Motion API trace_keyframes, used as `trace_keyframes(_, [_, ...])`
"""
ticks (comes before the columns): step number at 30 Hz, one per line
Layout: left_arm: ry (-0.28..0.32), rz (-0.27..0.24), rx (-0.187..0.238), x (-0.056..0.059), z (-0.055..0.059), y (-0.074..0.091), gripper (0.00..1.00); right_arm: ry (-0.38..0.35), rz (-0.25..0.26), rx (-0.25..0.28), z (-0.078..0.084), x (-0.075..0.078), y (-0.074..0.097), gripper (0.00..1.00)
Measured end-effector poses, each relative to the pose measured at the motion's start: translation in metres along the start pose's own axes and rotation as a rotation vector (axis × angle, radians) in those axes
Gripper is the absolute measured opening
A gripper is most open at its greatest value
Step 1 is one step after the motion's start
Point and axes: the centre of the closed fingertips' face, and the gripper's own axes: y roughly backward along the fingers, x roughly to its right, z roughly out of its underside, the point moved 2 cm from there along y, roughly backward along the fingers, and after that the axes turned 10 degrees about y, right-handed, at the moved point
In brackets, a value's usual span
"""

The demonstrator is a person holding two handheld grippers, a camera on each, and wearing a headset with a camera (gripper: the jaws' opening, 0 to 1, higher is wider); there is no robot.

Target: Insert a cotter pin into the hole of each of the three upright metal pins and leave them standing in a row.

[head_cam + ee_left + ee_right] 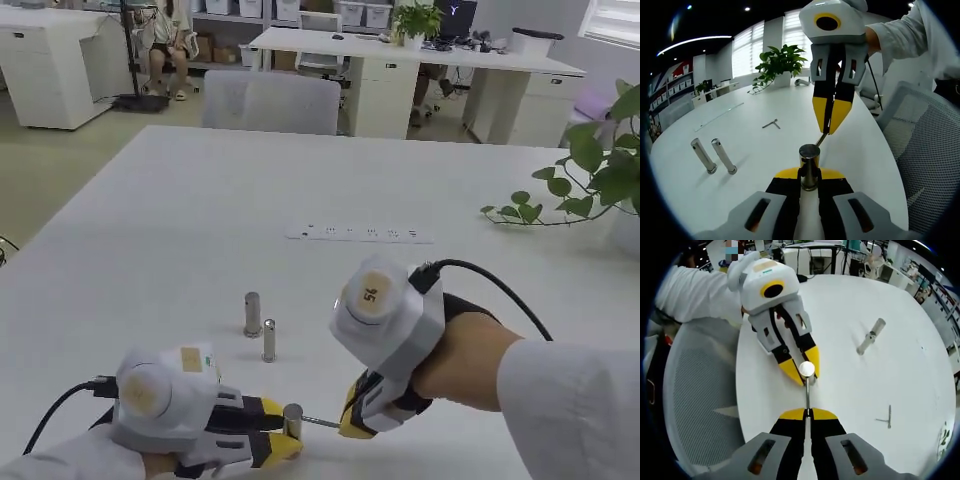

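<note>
Our left gripper [283,440] is clenched on the nearest metal pin [293,418], upright on the table [200,220]; our right gripper [352,420] pinches a cotter pin [320,422], tip at that pin's side. We should steady the metal pin, line the tip with its hole and push straight

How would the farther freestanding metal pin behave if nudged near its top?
The farther standing pin would probably tip easily, since it is tall and slim on a narrow foot. Once down, its round shaft would likely roll on the smooth table. It looks metal, so probably stiff.
</note>
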Motion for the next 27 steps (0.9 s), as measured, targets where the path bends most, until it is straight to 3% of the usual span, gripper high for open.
trace_keyframes(27, [0.001, -0.008, -0.014, 0.0029, 0.0014, 0.0009, 0.1, 0.059, -0.012, -0.089, -0.0043, -0.0014, 0.0038, 0.03])
